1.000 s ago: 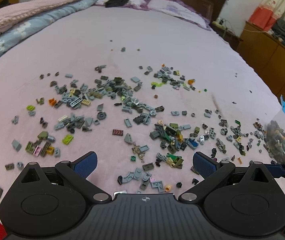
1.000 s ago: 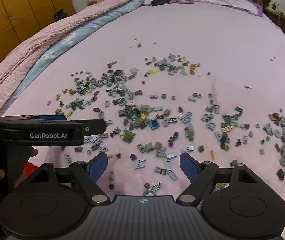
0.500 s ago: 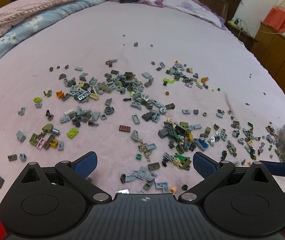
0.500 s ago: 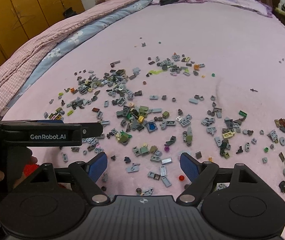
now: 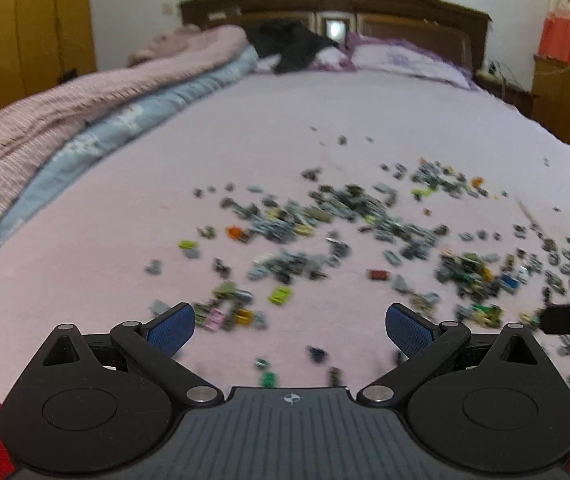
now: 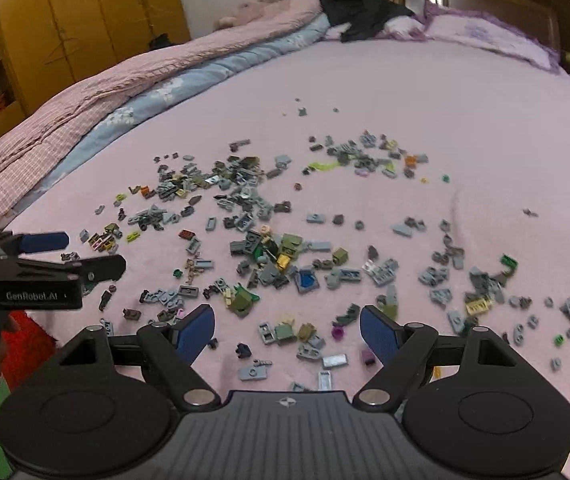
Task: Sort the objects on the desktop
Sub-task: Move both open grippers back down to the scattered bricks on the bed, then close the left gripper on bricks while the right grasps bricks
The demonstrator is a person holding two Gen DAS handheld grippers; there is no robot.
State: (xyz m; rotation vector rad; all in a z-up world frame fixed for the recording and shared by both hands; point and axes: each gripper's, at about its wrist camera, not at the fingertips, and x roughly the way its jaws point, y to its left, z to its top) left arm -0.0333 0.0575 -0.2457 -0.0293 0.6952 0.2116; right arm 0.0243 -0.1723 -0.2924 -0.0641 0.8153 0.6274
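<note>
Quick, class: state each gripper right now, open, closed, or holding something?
Left gripper: open, nothing between its fingers.
Right gripper: open, nothing gripped; loose bricks lie on the bed beneath it.

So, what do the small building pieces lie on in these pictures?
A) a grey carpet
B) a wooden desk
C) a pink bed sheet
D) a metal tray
C: the small building pieces lie scattered on the pink bed sheet, with a folded quilt beside them and pillows at the headboard behind.
</note>
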